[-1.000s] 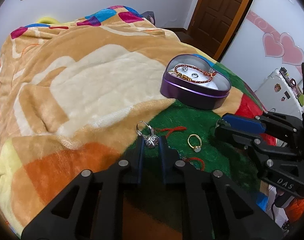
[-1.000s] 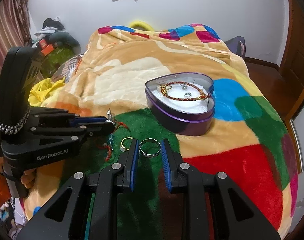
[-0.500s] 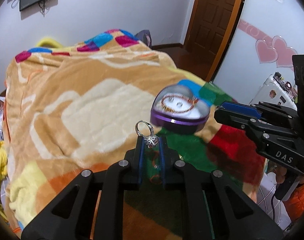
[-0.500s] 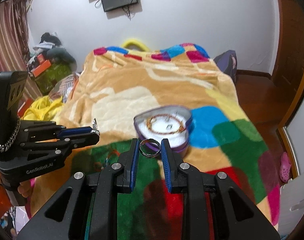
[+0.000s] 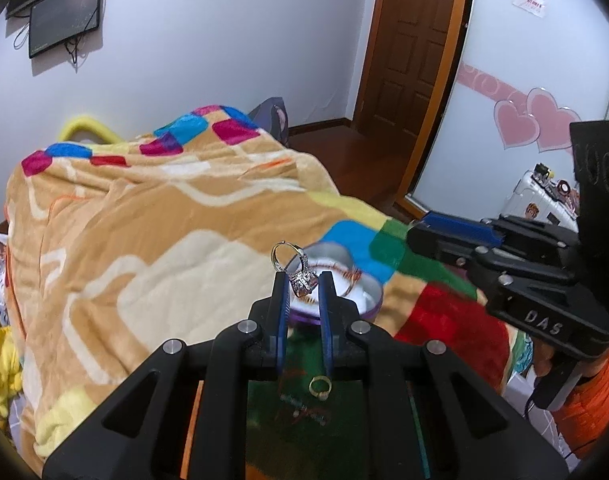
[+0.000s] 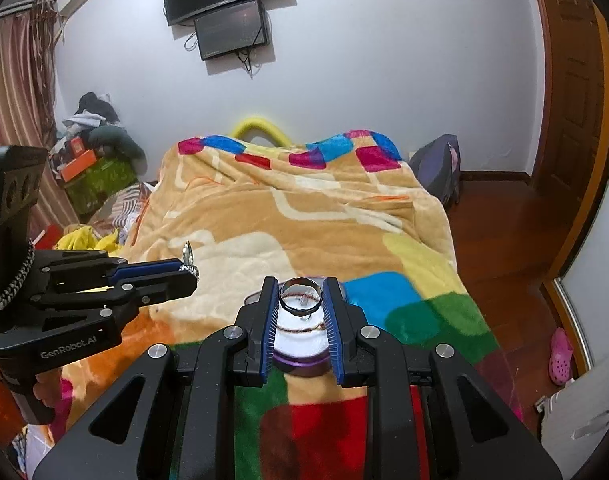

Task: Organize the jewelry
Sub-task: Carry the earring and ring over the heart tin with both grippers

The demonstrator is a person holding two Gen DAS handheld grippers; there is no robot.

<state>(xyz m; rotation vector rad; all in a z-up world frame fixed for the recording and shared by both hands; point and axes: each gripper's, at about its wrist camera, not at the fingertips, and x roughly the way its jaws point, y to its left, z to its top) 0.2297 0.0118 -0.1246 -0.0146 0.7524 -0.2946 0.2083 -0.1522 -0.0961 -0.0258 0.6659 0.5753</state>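
Note:
My left gripper (image 5: 303,280) is shut on a silver ring with a stone cluster (image 5: 300,278), held in the air above the bed. My right gripper (image 6: 300,290) is shut on a plain silver band ring (image 6: 300,297), also lifted. The purple heart-shaped box (image 5: 368,294) lies on the blanket behind both rings, and it also shows in the right wrist view (image 6: 300,356). It holds a red-and-gold bracelet (image 6: 300,326) on a white pad. A gold ring (image 5: 319,386) and red string pieces (image 5: 304,412) lie on the green blanket patch below the left gripper.
The colourful blanket (image 5: 144,240) covers the whole bed. The right gripper body (image 5: 524,276) is at the right of the left view; the left gripper body (image 6: 84,292) is at the left of the right view. Wooden floor (image 6: 504,232) and a door lie to the right.
Both grippers have risen from the blanket, each carrying its ring. The box now appears farther below and behind the fingertips.

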